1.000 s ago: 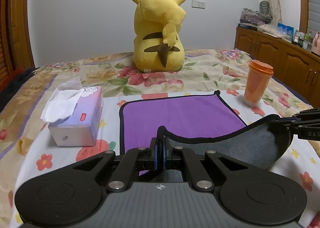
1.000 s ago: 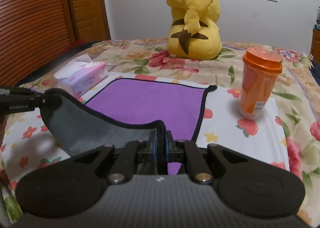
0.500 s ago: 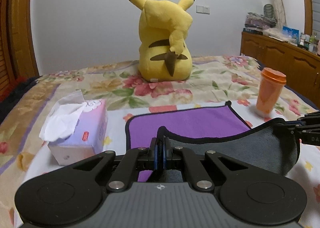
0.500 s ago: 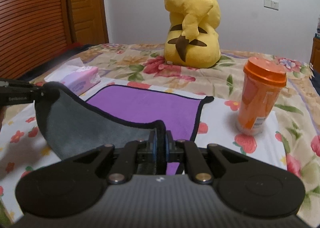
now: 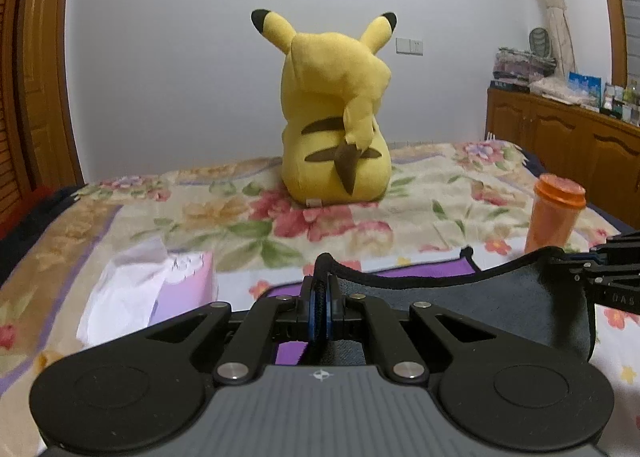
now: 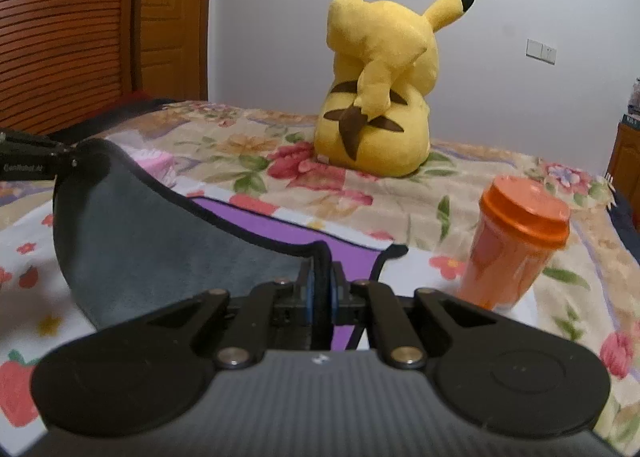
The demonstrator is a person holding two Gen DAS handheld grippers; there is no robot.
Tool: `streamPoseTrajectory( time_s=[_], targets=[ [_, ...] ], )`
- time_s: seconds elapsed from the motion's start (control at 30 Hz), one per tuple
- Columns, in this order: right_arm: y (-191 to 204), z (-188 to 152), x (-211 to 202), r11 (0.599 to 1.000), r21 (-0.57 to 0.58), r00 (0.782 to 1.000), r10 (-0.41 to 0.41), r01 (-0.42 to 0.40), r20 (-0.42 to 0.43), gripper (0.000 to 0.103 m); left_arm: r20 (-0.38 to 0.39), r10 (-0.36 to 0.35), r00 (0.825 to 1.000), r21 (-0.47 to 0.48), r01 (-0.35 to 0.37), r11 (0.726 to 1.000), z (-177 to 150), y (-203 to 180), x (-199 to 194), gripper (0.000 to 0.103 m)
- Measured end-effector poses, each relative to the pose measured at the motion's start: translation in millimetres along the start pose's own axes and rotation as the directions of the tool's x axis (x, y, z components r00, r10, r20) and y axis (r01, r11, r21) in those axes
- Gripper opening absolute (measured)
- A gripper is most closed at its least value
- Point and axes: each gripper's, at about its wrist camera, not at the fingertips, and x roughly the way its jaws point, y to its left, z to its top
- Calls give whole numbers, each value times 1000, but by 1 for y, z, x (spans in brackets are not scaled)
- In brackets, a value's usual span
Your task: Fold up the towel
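The towel [image 5: 472, 297] is purple on top and grey underneath, with black trim, and lies on the flowered bed. My left gripper [image 5: 320, 297] is shut on its near left corner. My right gripper [image 6: 320, 293] is shut on its near right corner. Both corners are lifted, so the grey underside [image 6: 160, 241] hangs between them and hides most of the purple face [image 6: 288, 229]. The right gripper shows at the right edge of the left wrist view [image 5: 608, 277]. The left gripper shows at the left edge of the right wrist view [image 6: 36, 161].
A yellow Pikachu plush [image 5: 336, 129] sits at the far side of the bed. A tissue box [image 5: 160, 297] stands left of the towel. An orange lidded cup [image 6: 516, 249] stands right of it. A wooden cabinet [image 5: 568, 145] lines the right wall.
Both grippers have carried the near towel edge up and forward toward the far edge. More grey underside shows and less purple. The cup and tissue box sit nearer in view.
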Motion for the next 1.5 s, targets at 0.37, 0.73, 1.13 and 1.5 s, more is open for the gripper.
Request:
streamPoseTrajectory(
  time_s=[0.37, 0.73, 1.13, 1.5],
  targets=[
    [1, 23, 18, 997, -67, 998, -32, 35, 52, 9, 22, 28, 999, 21, -29, 999, 13, 0, 14, 8],
    [-3, 34, 46, 991, -108, 994, -72, 80, 81, 9, 52, 65, 997, 19, -66, 998, 19, 11, 49, 8],
    [-15, 11, 90, 992, -72, 995, -100, 102, 25, 9, 8, 87, 996, 36, -87, 996, -3, 19, 98, 8],
    [-17, -3, 121, 993, -63, 991, -102, 97, -83, 10, -85, 116, 990, 45, -112, 993, -20, 21, 129, 15]
  ],
)
